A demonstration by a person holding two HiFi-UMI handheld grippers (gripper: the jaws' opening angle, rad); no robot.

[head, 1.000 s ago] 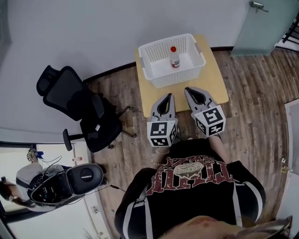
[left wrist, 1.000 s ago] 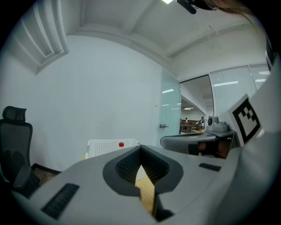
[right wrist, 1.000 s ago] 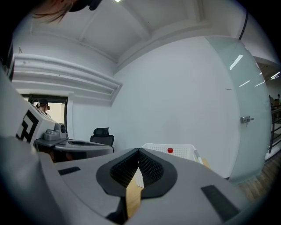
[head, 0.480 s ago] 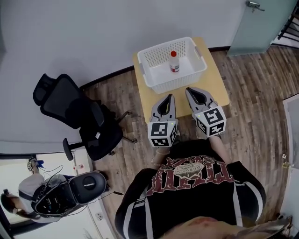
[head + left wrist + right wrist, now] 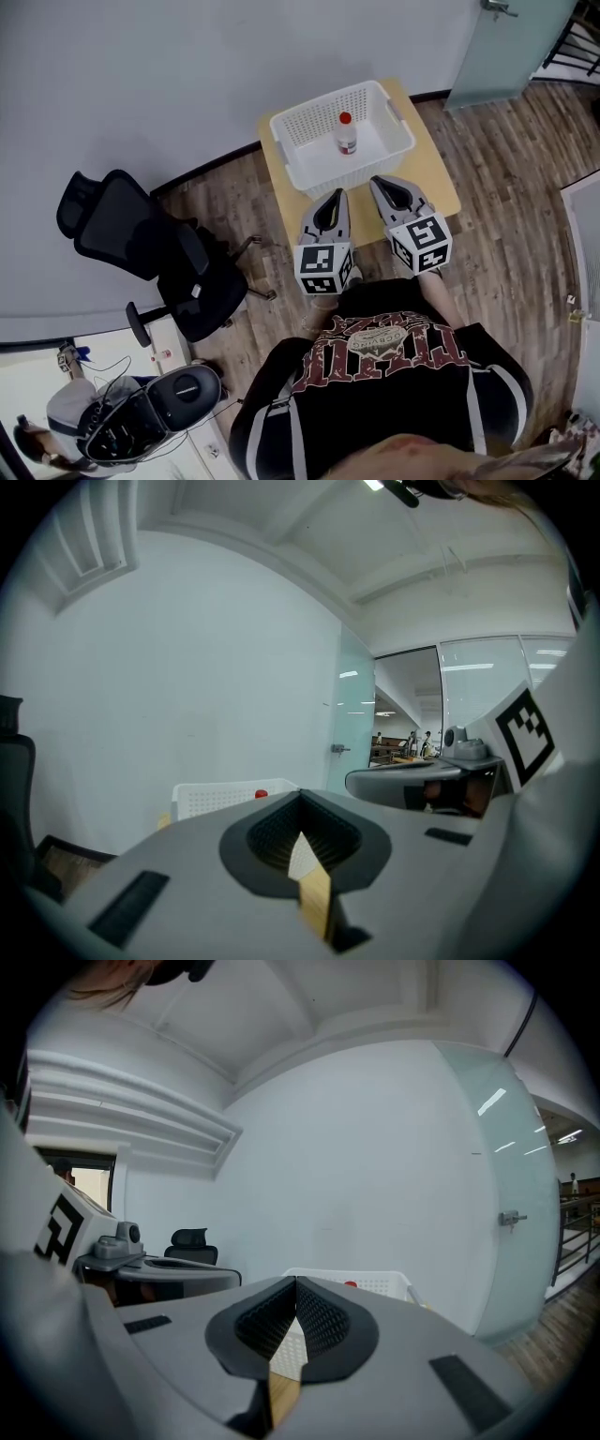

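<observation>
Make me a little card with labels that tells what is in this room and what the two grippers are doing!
left gripper: shut, nothing in it, on the near side of the basket, not touching it
right gripper: shut, nothing in it, beside the left gripper
basket: white, full of little holes, on the table
bottle: small, red cap, standing upright inside the basket
table: small, light wood
office chair: black, to the left of the table
floor: wooden planks
</observation>
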